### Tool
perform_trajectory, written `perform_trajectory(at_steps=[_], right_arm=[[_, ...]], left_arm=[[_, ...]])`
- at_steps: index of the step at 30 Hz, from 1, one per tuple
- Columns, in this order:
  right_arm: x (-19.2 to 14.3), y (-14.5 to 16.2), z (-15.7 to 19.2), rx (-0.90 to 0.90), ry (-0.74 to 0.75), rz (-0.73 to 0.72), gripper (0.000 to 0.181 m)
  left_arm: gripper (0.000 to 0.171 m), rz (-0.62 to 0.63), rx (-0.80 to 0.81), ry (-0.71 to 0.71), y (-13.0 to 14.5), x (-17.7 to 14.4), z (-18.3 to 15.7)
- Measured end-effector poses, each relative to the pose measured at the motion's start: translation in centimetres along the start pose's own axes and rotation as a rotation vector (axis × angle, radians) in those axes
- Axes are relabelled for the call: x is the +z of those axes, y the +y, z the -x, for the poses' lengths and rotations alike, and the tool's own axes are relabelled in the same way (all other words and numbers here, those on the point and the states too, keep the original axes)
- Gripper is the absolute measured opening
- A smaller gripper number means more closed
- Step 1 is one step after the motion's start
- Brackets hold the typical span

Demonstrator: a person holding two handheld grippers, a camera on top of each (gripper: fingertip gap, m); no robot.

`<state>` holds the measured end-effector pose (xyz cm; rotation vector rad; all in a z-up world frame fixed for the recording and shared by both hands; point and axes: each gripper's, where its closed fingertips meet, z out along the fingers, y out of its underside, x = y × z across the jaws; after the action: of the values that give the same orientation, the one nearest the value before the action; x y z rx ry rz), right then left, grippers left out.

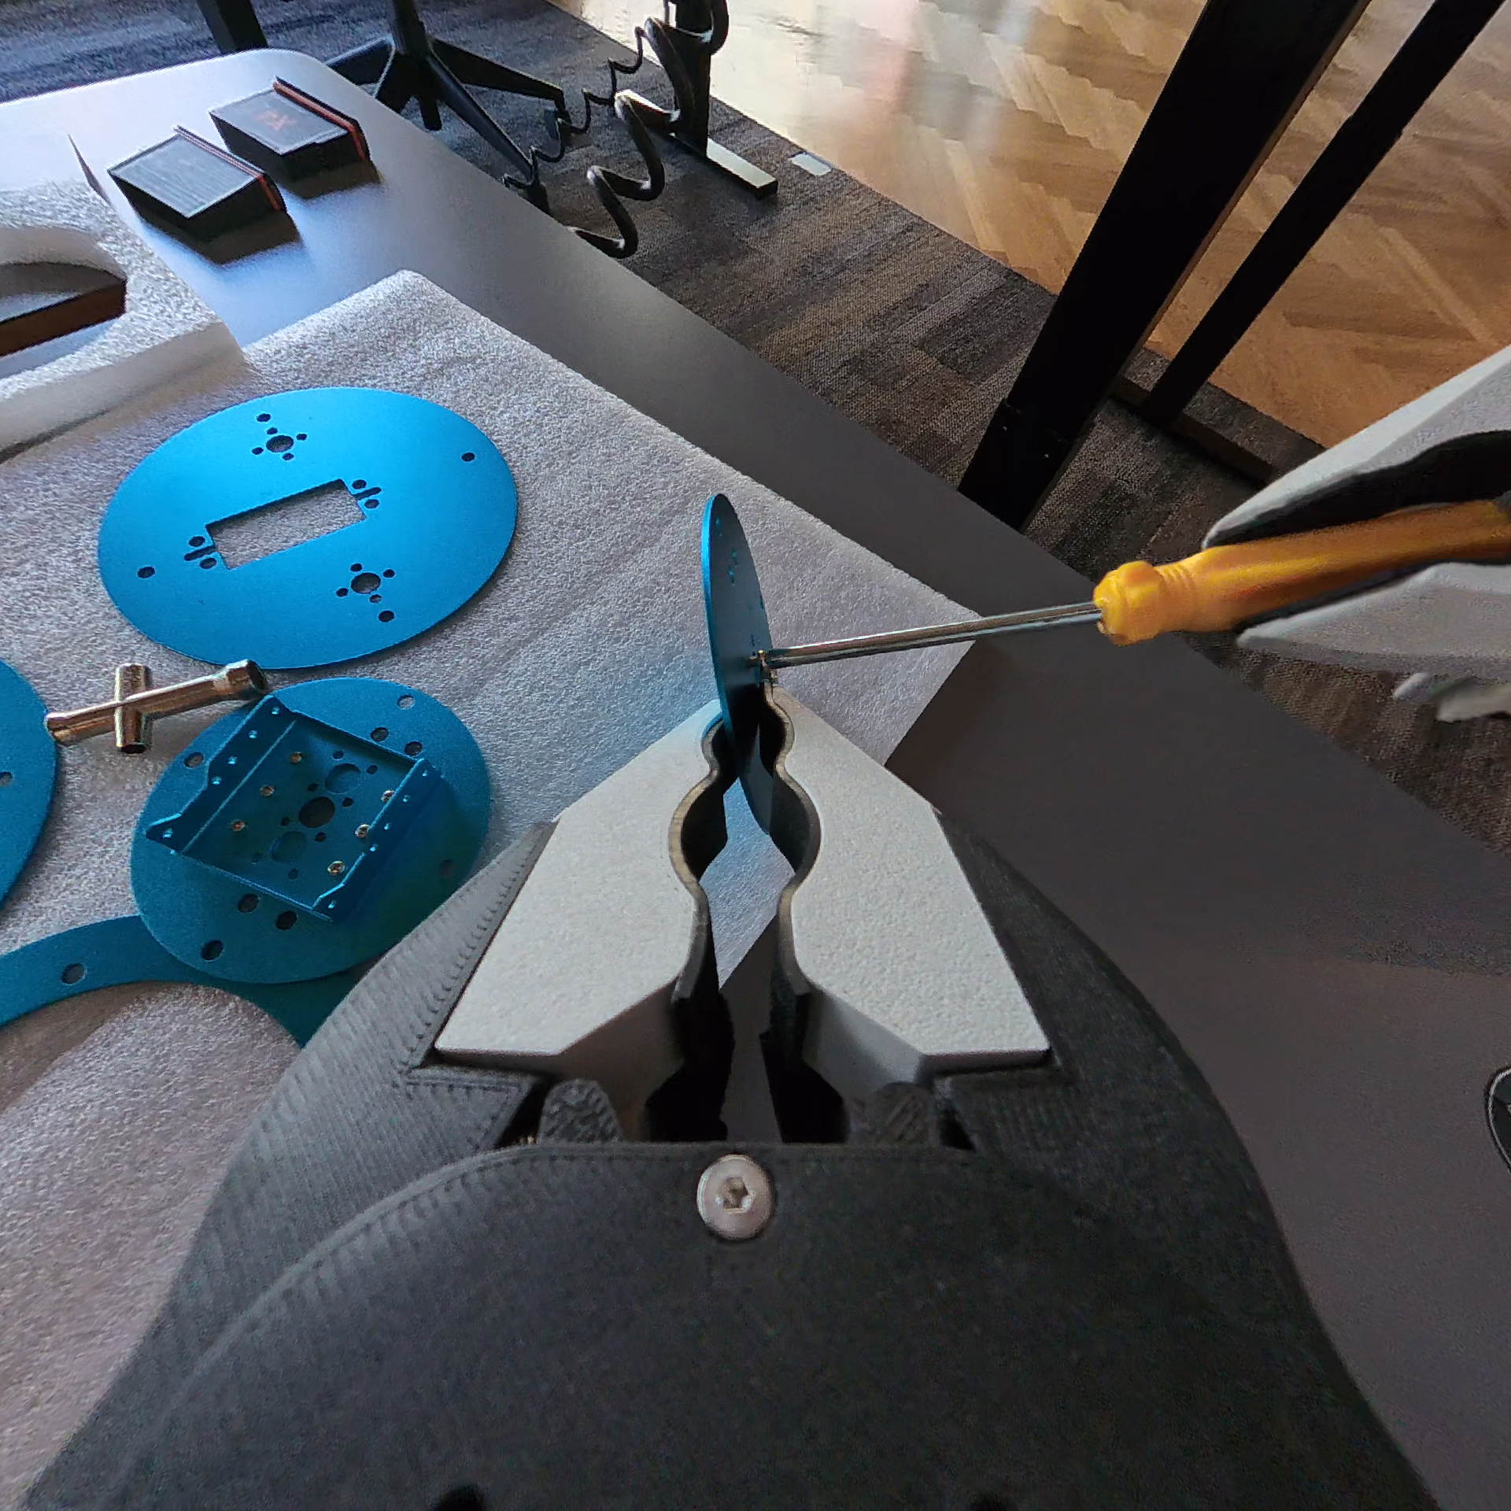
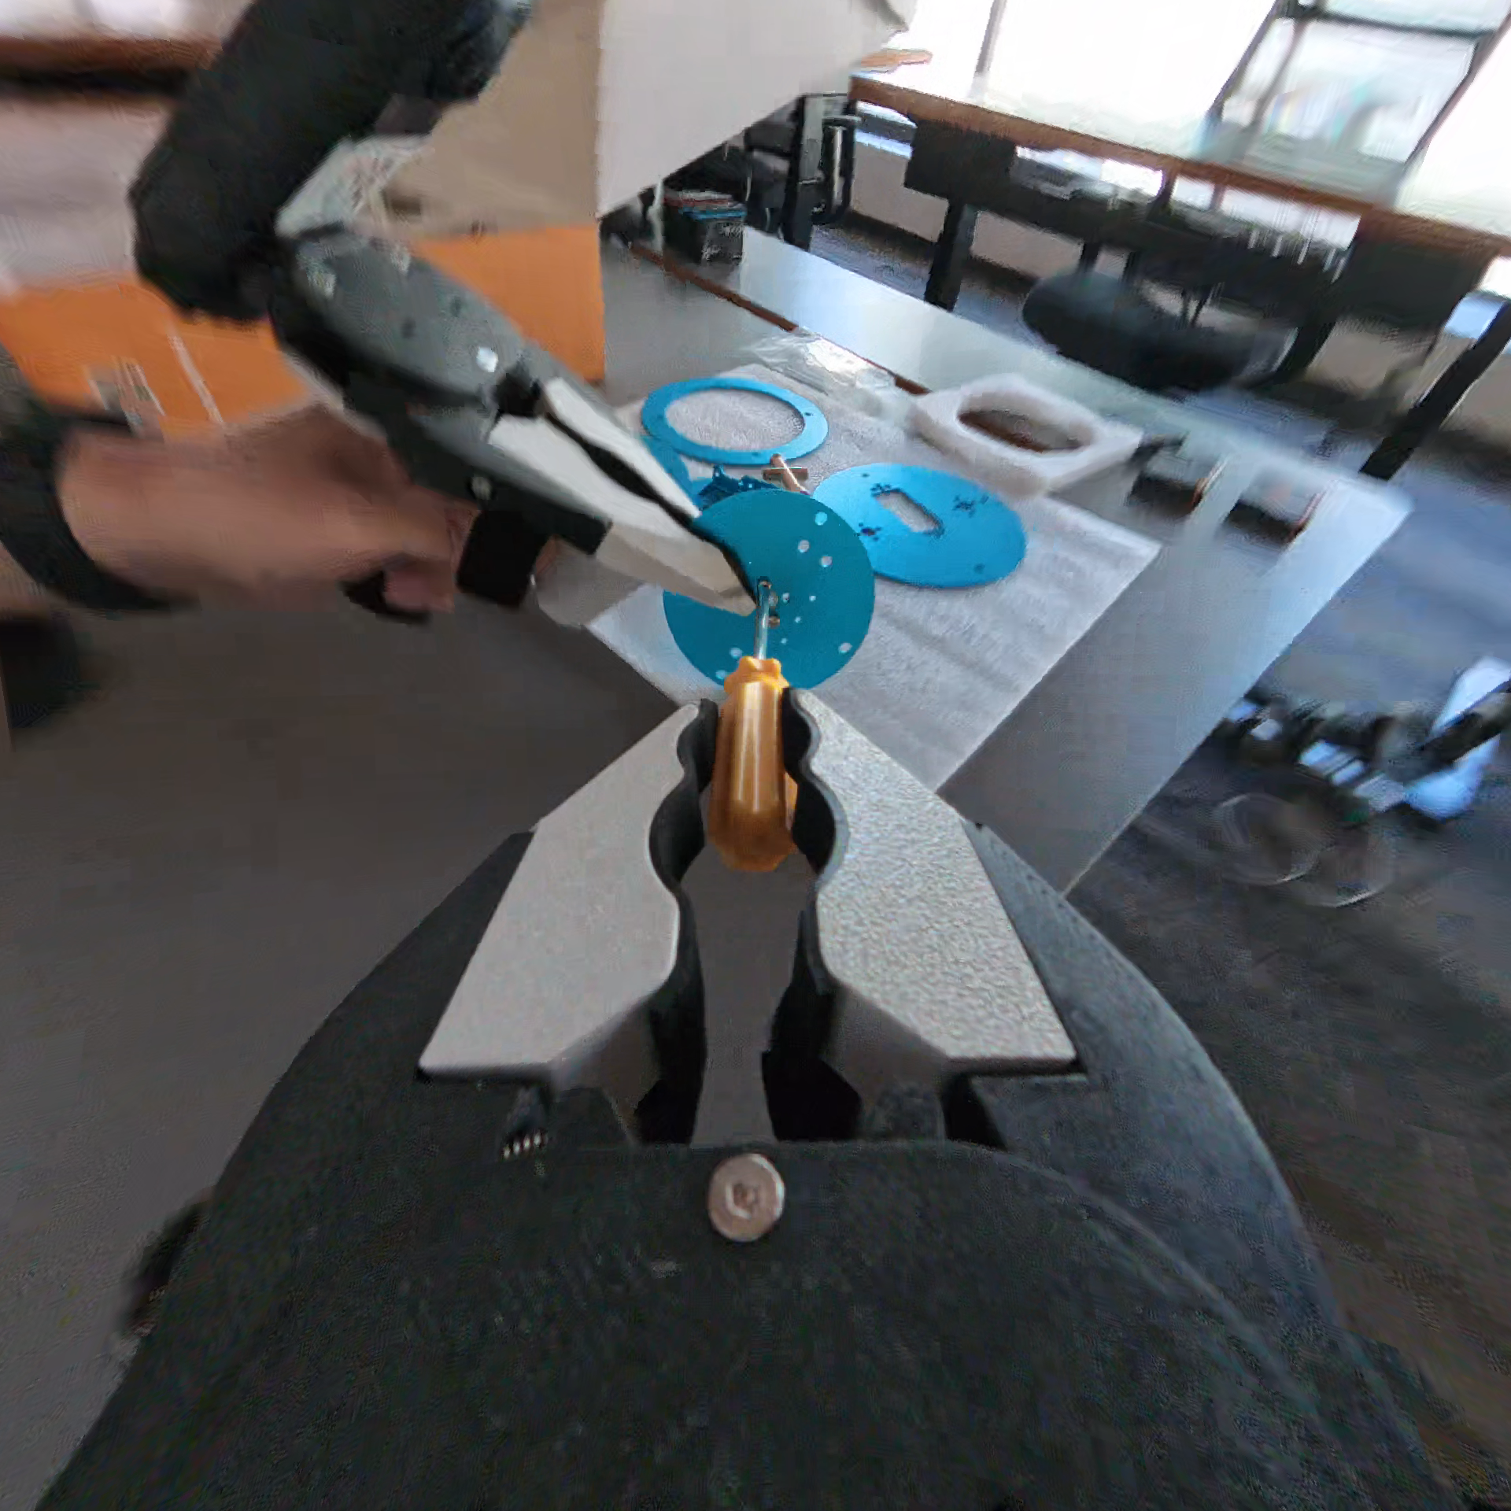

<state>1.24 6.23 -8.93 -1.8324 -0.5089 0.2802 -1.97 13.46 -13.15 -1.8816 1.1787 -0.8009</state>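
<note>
Left gripper clamped narrow on the lower edge of a small blue disc, disc held on edge, upright, above the near corner of the white foam sheet. Same disc face-on in the right wrist view, dotted with small holes.

Right gripper closed on the yellow handle of a screwdriver; shaft pointing forward, tip touching the disc face just beside the left gripper's fingertips. From the left wrist view, screwdriver entering from the right, shaft near level, tip meeting a small screw at the disc (head type too small to tell).

Flat on the foam, left of the grippers: large blue plate with rectangular cutout, blue disc carrying a square bracket, blue ring, metal cross wrench. Two black boxes farther back on the grey table.

A person's hand gripping the left gripper's handle.
</note>
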Motion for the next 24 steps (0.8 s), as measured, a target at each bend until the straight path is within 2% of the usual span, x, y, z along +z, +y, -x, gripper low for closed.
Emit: perform_trajectory(at_steps=[9, 13, 14, 16, 17, 21, 24], right_arm=[[-0.8, 1.8, -1.9, 1.271, -0.193, -0.110, 0.015], [-1.0, 3.2, -1.3, 1.777, -0.267, -0.185, 0.015], [-1.1, 3.4, -1.2, 1.851, -0.278, -0.205, 0.015], [-1.3, 3.5, -0.9, 1.851, -0.278, -0.213, 0.015], [-1.4, 3.5, -1.0, 1.771, -0.265, -0.207, 0.015], [-1.4, 2.8, -1.2, 1.300, -0.221, -0.158, 0.015], [-1.6, 1.8, -0.9, 1.030, -0.169, -0.128, 0.015]], left_arm=[[0.002, -0.006, 0.120, -0.075, -0.4, 0.3, -0.6], [0.002, -0.005, 0.200, -0.115, -0.5, 0.4, -0.9], [0.002, -0.005, 0.203, -0.113, -0.5, 0.4, -1.0], [0.002, -0.002, 0.193, -0.098, -0.4, 0.4, -1.2], [0.002, -0.002, 0.184, -0.090, -0.4, 0.4, -1.3], [0.002, -0.004, 0.150, -0.074, -0.4, 0.4, -1.2], [0.002, -0.005, 0.118, -0.076, -0.4, 0.4, -0.6]])
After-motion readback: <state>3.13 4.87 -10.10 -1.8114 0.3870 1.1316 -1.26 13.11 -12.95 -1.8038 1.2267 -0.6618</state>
